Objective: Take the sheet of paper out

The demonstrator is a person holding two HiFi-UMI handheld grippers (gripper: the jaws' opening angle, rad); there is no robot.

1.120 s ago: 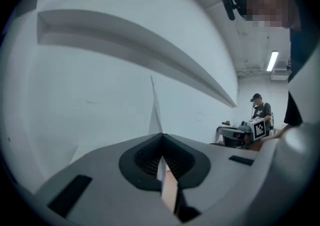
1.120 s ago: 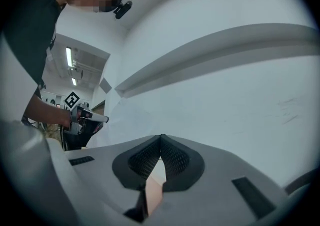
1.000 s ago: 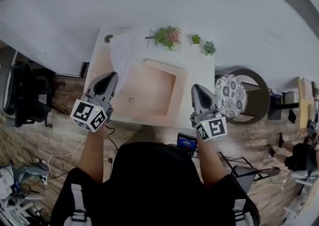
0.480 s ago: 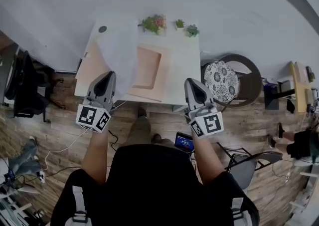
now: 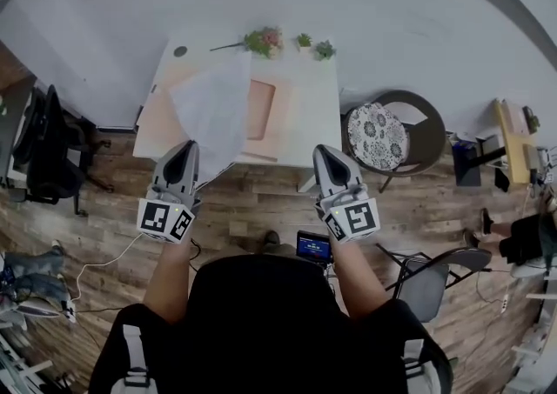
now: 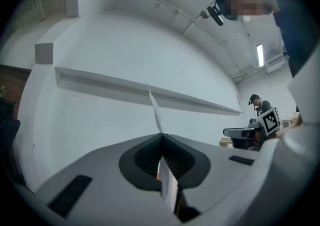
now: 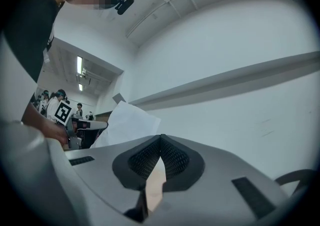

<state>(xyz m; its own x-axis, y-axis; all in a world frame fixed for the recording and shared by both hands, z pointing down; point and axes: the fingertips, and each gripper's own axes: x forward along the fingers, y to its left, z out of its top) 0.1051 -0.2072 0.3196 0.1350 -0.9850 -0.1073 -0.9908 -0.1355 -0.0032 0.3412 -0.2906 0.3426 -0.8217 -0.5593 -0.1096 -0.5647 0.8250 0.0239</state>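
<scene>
The plants (image 5: 265, 40) sit at the back edge of the table (image 5: 309, 118). A chair (image 5: 380, 136) stands right of it. The sheet of paper (image 5: 213, 110) is over the table's left side, at the left gripper (image 5: 184, 149).

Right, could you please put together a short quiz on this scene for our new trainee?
1. Multiple choice: which gripper holds the sheet of paper? A) the left, B) the right, C) neither.
2. True or false: in the head view, the cushioned chair stands left of the table.
3. Fill in: the right gripper has its jaws ___, with nothing between them.
Key: 1 A, the left gripper pinches it. 2 False, it stands to the right. 3 Shut.
</scene>
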